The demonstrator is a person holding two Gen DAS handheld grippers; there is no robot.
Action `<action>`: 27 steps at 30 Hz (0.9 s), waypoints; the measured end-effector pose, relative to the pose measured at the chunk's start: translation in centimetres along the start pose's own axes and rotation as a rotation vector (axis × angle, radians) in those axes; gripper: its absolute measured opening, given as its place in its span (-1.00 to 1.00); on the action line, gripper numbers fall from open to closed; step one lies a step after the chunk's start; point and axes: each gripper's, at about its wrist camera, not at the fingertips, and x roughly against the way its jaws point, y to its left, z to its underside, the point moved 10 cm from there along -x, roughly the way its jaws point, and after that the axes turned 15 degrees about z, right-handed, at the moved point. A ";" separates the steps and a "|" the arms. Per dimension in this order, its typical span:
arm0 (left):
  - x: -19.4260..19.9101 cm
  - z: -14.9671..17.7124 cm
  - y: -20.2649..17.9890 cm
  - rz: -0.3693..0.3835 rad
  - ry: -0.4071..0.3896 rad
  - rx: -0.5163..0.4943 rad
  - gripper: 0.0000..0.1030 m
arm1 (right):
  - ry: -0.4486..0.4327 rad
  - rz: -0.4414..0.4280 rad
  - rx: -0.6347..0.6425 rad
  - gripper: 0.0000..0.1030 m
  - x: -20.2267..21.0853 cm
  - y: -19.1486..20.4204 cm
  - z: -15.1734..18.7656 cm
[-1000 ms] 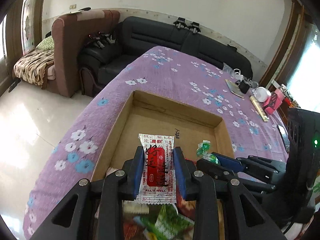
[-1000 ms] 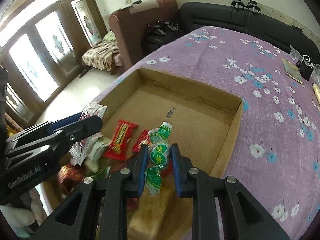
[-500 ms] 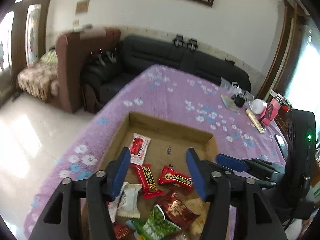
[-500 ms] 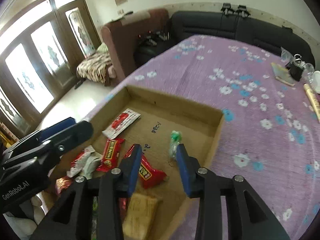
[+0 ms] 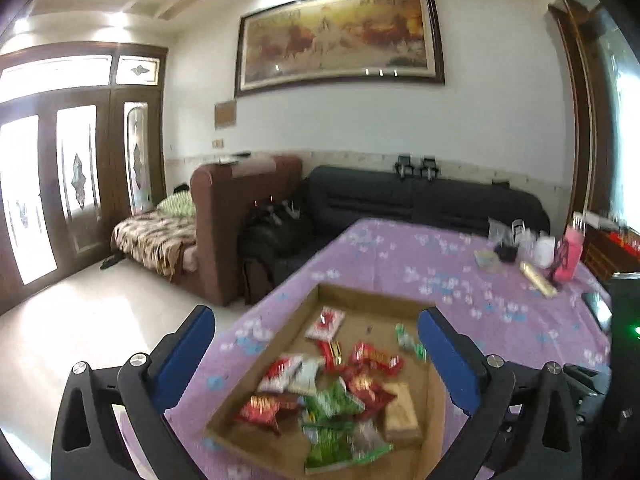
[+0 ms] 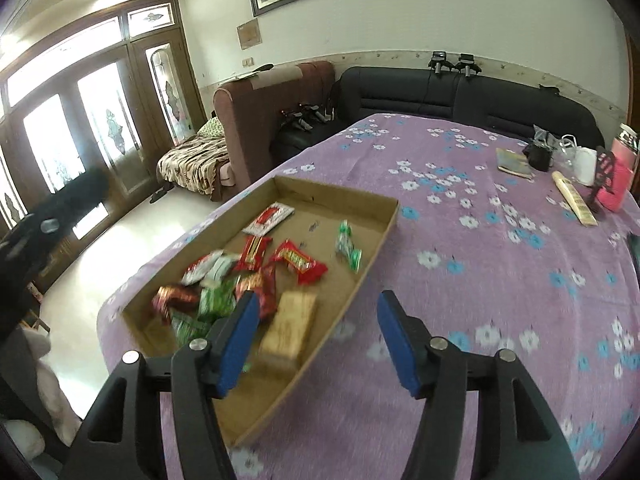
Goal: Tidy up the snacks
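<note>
The snacks [image 6: 256, 280] lie in a shallow cardboard tray [image 6: 384, 224] on the purple flowered tablecloth [image 6: 480, 280]. Most of them make a mixed heap at the near end of the tray. A white packet with a red label [image 6: 269, 219] lies apart toward the far left, and a small green candy [image 6: 347, 245] lies alone near the right wall.

The left gripper [image 5: 316, 354] hangs above the near part of the tray. Its jaws are opening and already stand very wide, with nothing between them. The right gripper [image 6: 314, 340] hangs over the near right wall of the tray. Its jaws are also opening, about half way, and they hold nothing.

The step in hand seems to be the pause between two placements, with both tools free. The next move probably calls for choosing one packet from the heap, coming down on it with the jaws on both sides of it, and closing without catching its neighbours, which overlap each other.

The left wrist view is blurred, but it shows the whole heap from above, also the green packets [image 5: 332, 404] at the near end. The right wrist view is sharper and shows the far right of the table, where a pink bottle [image 6: 622, 176] and a white cup [image 6: 585, 166] stand well apart from the tray.
</note>
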 end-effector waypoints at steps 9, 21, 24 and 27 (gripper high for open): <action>0.7 2.4 -1.3 -0.028 0.106 0.004 0.99 | 0.016 0.001 0.002 0.18 1.3 0.2 2.7; 0.1 3.4 -2.1 -0.006 0.149 0.009 0.99 | 0.025 0.002 -0.002 0.25 1.4 0.1 3.3; -0.3 3.7 -2.1 0.000 0.162 0.014 0.99 | 0.034 0.001 -0.002 0.25 1.1 0.2 3.5; -0.8 4.1 -2.0 0.007 0.176 0.024 0.99 | 0.041 0.003 0.001 0.25 0.8 0.3 3.6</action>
